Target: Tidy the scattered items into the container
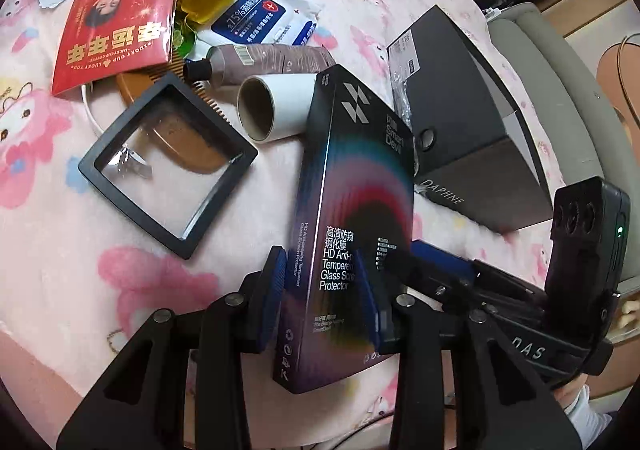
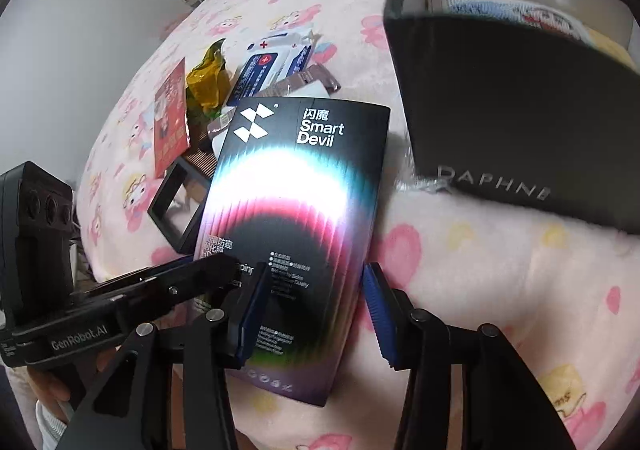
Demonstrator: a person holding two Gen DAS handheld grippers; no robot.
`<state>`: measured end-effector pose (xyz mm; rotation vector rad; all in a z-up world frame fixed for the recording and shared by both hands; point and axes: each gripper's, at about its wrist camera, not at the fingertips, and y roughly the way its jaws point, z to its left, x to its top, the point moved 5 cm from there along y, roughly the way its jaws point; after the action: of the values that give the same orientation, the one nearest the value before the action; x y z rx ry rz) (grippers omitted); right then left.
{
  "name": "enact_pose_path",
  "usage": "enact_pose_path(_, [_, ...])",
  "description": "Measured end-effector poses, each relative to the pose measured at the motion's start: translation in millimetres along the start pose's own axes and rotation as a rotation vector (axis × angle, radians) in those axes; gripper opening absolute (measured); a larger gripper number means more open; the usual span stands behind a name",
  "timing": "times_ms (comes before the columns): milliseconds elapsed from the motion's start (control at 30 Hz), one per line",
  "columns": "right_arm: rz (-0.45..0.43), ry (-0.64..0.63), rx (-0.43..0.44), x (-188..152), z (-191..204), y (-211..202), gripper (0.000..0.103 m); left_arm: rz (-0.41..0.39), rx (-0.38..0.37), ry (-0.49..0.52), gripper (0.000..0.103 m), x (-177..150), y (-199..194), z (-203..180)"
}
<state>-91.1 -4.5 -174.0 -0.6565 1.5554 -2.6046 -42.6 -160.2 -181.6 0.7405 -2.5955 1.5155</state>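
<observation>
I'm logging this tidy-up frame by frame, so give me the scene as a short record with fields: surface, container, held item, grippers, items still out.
surface: pink cartoon-print blanket
container: black DAPHNE box, open, some items already inside
held item: Smart Devil screen protector box, tilted on edge
left gripper: shut on the box's sides
right gripper: open, its fingers straddling the box
items still out: red coffee packet, wipes pack, tube, cardboard roll, black square frame

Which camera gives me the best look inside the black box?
The right wrist view. It looks over the rim of the black box into the open top, where cloth-like items already lie. The left wrist view shows only the box's outer walls, nothing of the inside.
</observation>
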Motion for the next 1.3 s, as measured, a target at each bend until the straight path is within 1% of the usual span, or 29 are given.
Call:
enact_pose_path(67, [-0.001,0.005,0.015,-5,-3,6,0.046,0.021,-0.006,-0.019,0.048,-1,10,3])
enact_pose_path(133, [0.003,0.02,0.039,-8,-7,8,0.047,0.026,-0.031,-0.05,0.053,-2,14,7])
enact_pose_path(233, [0.011,0.017,0.062,-12,-9,7,0.047,0.007,-0.014,-0.032,0.049,-7,9,2])
enact_pose_path(267, [0.012,0.005,0.064,-13,-7,5,0.043,-0.001,-0.005,-0.022,0.049,-9,7,-1])
enact_pose_path(433, [-0.003,-0.01,0.067,-19,-3,-7,0.037,-0.034,0.023,0.02,0.048,-17,-7,-13])
enact_pose_path(600, [-0.035,-0.071,0.057,-21,10,-28,0.036,-0.074,0.007,0.01,0.048,-22,-26,-24])
enact_pose_path(700, [-0.056,-0.052,0.097,-21,11,-41,0.036,-0.096,-0.001,0.01,0.048,-24,-38,-32])
enact_pose_path(800, [-0.084,-0.042,0.124,-20,9,-56,0.037,-0.11,-0.019,0.037,0.048,-25,-44,-46])
enact_pose_path(900, [-0.113,-0.064,0.107,-21,6,-71,0.037,-0.108,-0.035,0.049,0.048,-29,-47,-54])
enact_pose_path(1033, [-0.129,-0.078,0.097,-26,0,-83,0.037,-0.109,-0.019,0.083,0.048,-33,-48,-71])
enact_pose_path(1100, [-0.137,-0.084,0.1,-25,-1,-87,0.037,-0.101,-0.035,0.102,0.04,-34,-48,-84])
enact_pose_path(1133, [-0.143,-0.084,0.138,-25,2,-90,0.036,-0.098,-0.035,0.114,0.037,-35,-47,-90])
enact_pose_path(1167, [-0.153,-0.08,0.181,-24,5,-95,0.033,-0.099,-0.027,0.128,0.033,-35,-45,-95])
enact_pose_path(1200, [-0.17,-0.084,0.182,-22,9,-100,0.031,-0.099,-0.018,0.142,0.033,-36,-43,-100])
enact_pose_path(1233, [-0.192,-0.107,0.146,-20,12,-103,0.031,-0.099,-0.01,0.157,0.027,-36,-41,-105])
enact_pose_path(1267, [-0.207,-0.13,0.126,-20,15,-105,0.031,-0.101,0.007,0.163,0.027,-36,-38,-107])
enact_pose_path(1300, [-0.212,-0.139,0.132,-19,16,-105,0.031,-0.106,0.033,0.161,0.027,-35,-35,-106])
